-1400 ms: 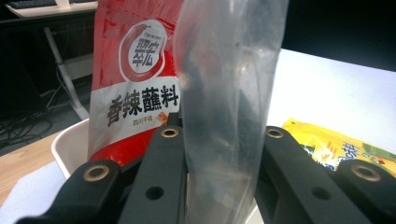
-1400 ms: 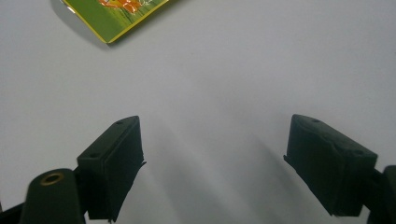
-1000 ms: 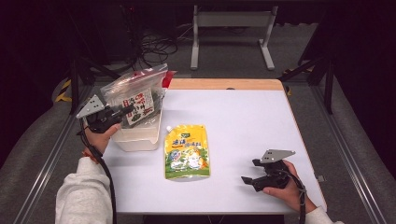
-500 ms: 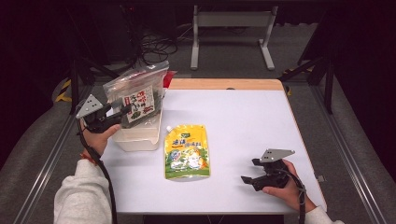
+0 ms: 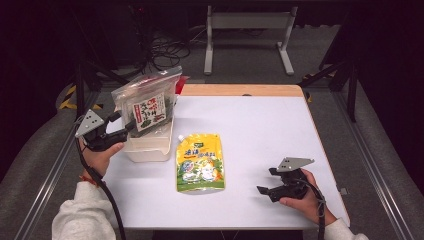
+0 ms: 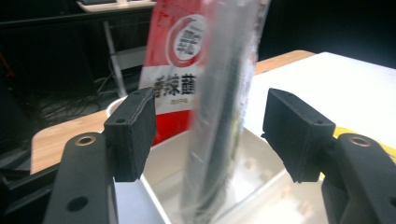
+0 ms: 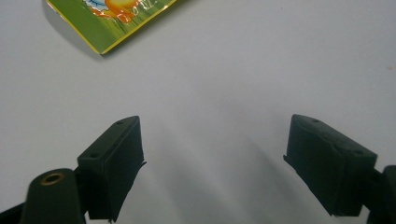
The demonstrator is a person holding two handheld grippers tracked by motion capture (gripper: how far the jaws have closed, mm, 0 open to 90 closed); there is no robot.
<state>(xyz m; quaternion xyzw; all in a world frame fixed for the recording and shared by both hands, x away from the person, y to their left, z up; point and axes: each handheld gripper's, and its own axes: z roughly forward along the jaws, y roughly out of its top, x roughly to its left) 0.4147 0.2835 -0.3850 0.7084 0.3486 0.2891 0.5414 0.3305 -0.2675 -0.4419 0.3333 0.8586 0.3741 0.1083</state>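
The left gripper point(image 5: 127, 127) has its jaws spread apart on either side of a clear packet point(image 6: 224, 107), which stands nearly upright in a white bin point(image 5: 149, 147) at the table's point(image 5: 260, 130) left edge (a red packet point(image 6: 175, 60) stands behind it). The right gripper point(image 5: 265, 182), jaws also spread wide, rests low over bare tabletop, near a yellow-green pouch point(image 5: 200, 162) lying flat.
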